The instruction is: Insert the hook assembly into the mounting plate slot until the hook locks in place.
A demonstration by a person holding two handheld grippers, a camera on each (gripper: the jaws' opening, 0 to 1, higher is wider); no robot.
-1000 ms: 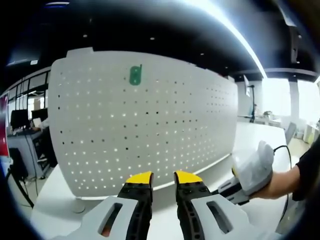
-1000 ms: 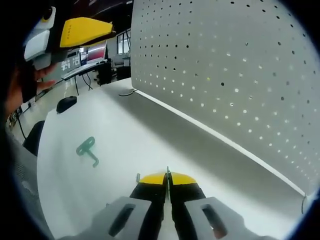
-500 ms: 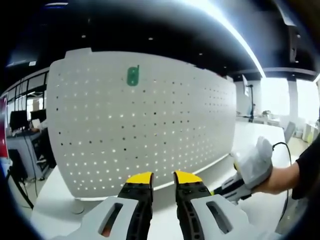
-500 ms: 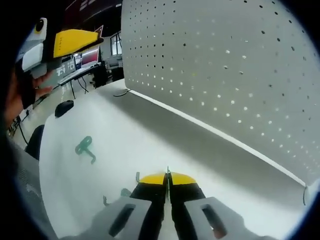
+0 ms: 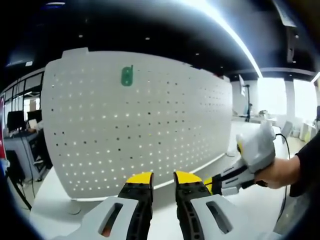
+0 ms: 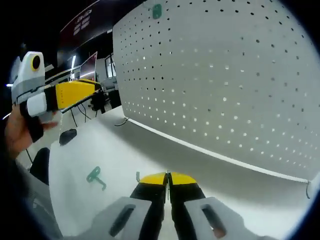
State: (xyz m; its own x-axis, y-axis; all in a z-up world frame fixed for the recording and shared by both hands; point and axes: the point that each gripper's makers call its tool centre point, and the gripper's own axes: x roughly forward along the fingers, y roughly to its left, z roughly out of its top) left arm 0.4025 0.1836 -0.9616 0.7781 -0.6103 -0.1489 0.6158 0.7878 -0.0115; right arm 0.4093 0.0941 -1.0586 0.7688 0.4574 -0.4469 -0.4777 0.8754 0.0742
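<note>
Hook lower left on table, looks light, stiff plastic; we'd pinch its shank. Plate upper left on pegboard. Left gripper jaws apart, empty; right gripper jaws together, empty.

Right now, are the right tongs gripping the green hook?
No: the green hook lies on the white table, apart from the shut, empty right tongs.
</note>
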